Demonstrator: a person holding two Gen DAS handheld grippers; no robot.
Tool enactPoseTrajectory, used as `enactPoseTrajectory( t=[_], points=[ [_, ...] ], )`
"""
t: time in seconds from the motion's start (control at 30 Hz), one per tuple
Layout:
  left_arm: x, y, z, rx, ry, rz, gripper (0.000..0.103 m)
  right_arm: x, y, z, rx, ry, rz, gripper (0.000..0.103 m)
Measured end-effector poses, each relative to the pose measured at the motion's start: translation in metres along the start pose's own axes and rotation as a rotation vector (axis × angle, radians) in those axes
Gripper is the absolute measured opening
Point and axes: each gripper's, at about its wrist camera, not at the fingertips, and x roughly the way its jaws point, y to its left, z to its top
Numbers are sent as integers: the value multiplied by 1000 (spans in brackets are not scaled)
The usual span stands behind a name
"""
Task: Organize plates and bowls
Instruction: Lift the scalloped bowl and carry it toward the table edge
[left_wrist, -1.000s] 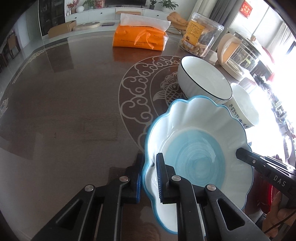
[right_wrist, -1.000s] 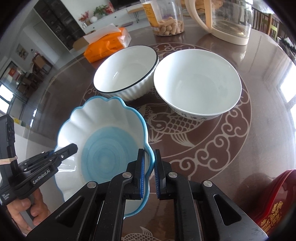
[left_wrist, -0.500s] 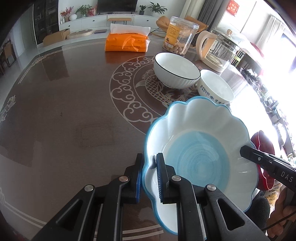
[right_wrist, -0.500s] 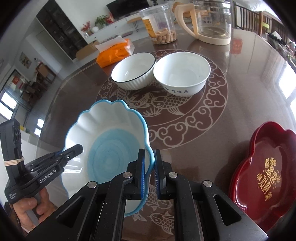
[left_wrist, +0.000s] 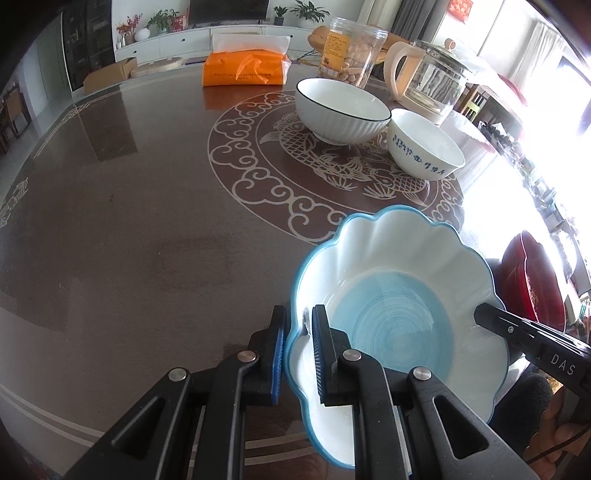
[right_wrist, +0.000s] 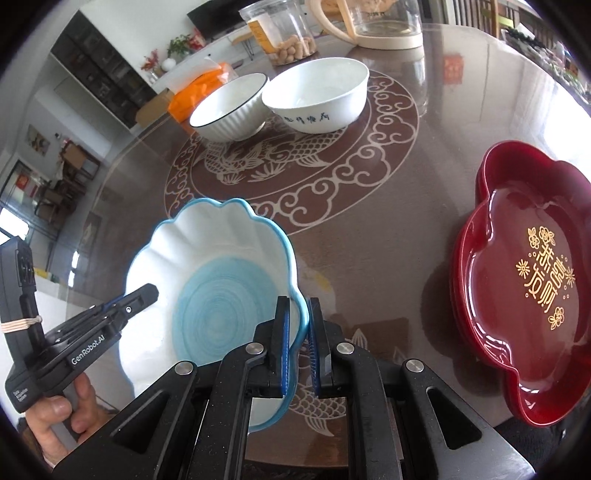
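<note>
Carried back toward the table's near edge: scalloped dish (left_wrist: 391, 314), rim clamped by left tongs (left_wrist: 297, 354) and right tongs (right_wrist: 297, 343). Risk: uneven pull tips it; knock against red tray (right_wrist: 532, 273).

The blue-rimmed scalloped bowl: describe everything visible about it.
The scalloped bowl looks glazed ceramic: white fluted walls, blue wavy rim, pale blue swirled centre, empty. It is tilted above the table. The left gripper and right gripper each clamp opposite rim edges.
</note>
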Motion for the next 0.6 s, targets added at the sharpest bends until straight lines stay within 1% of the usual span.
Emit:
enactPoseTrajectory(
  t=[0.17, 0.3, 0.4, 0.47, 0.5, 0.53, 0.57, 0.6],
  points=[
    [-1, -1, -3, 10, -33, 9, 13, 2, -2, -5, -5, -29, 7, 11],
    [-1, -5, -6, 36, -77, 24, 13, -1, -1, -10, -30, -76, 4, 12],
    [-1, -6, -6, 45, -99, 32, 14, 0, 2, -16, -57, -111, -6, 17],
    [0, -2, -4, 30, -107, 32, 15, 1, 2, -21, -71, -127, -16, 26],
    [0, 0, -4, 18, -108, 22, 15, -1, 2, -24, -80, -143, -21, 42],
    [0, 2, -3, 6, -107, 17, 17, -3, 2, -27, -88, -165, -27, 55],
    [-1, 3, -4, -1, -108, 12, 18, -7, 2, -29, -96, -188, -36, 58],
    [-1, 4, -5, -3, -111, 14, 18, -11, 2, -31, -101, -207, -43, 59]
  ],
)
